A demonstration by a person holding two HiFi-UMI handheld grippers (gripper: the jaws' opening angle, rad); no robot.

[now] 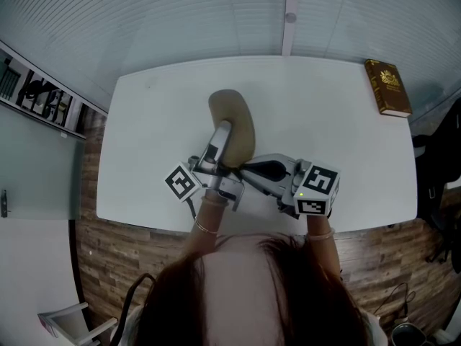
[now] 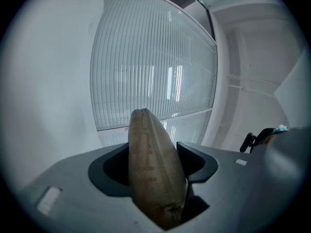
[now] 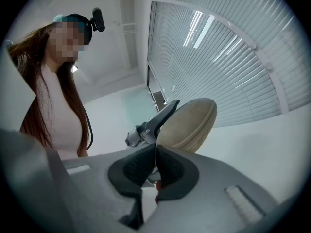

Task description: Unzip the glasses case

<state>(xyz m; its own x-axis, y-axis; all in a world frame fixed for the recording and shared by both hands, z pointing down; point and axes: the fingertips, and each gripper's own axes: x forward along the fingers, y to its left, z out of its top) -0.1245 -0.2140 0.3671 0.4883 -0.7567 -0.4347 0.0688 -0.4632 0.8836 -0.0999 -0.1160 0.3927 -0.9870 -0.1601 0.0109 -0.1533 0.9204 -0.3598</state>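
So, glasses case [image 1: 234, 125]: it was tan and rounded, held up over the white table, near its middle.
Left gripper [image 1: 225, 139]: its jaws were clamped on the glasses case, one on each side. The case stood on its thin edge between them.
Right gripper [image 1: 245, 169]: its jaws were pressed together, with their tips right at the near end of the case.
Table [image 1: 324, 121]: white and wide.
Book [image 1: 387, 86]: brown with gold on the cover. It lay flat by the far right corner, well apart from the case.
Only the head view showed: both grippers together, the book and the wood floor [image 1: 122, 254].
Only the left gripper view showed: faint lines down the case's side, with the blinds [image 2: 155, 57] behind.
Only the right gripper view showed: the person [image 3: 53, 106] with long hair, and one left gripper finger lying along the case.
Hard to make out: a tiny reddish bit sat low between the right gripper's jaws. I could not tell if it was the zip pull.
Hidden: the grippers covered the near end of the case in the head view.
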